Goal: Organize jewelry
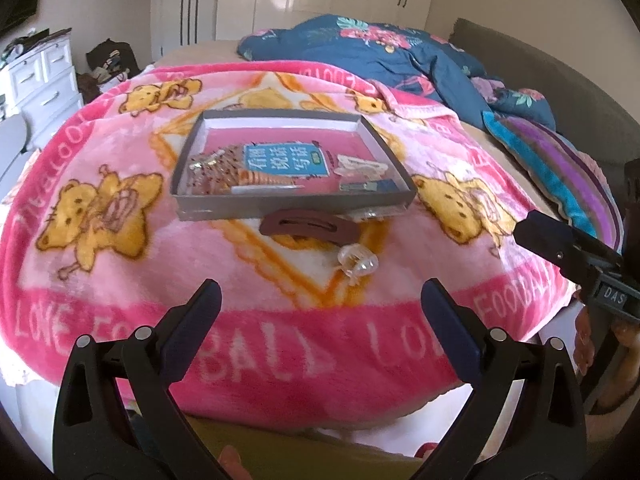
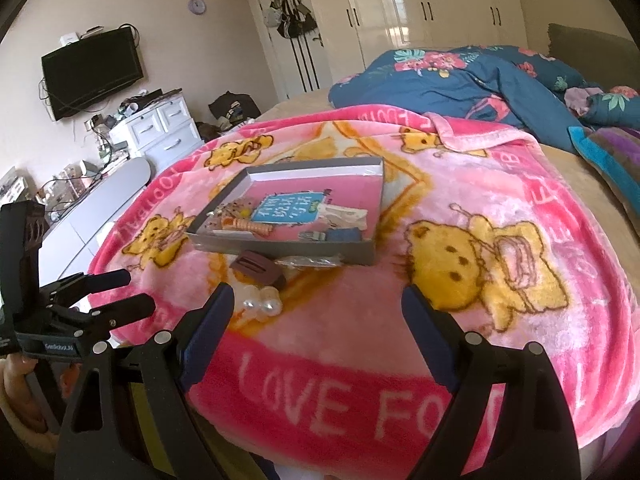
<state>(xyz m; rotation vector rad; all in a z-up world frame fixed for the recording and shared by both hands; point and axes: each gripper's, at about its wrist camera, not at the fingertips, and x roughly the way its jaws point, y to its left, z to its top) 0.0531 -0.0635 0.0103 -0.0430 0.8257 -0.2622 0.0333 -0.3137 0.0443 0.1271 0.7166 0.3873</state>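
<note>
A shallow grey box [image 1: 280,203] [image 2: 288,246] lies on the pink blanket and holds several jewelry pieces, beads [image 1: 208,172] and hair clips [image 1: 360,168]. In front of it lie a brown hair clip [image 1: 310,227] [image 2: 258,267] and a pearl hair piece [image 1: 357,263] [image 2: 262,302]. A clear packet [image 2: 312,261] lies against the box front. My left gripper [image 1: 320,312] is open and empty, short of the pearl piece. My right gripper [image 2: 316,312] is open and empty, with the pearl piece beside its left finger. Each gripper shows in the other's view, the right [image 1: 532,232] and the left [image 2: 132,292].
A blue floral duvet [image 1: 400,60] and a striped pillow [image 1: 560,172] lie behind and right of the blanket [image 1: 120,280]. A white dresser [image 2: 160,128] and a wall TV [image 2: 92,68] stand at the left. The bed's front edge is just below the grippers.
</note>
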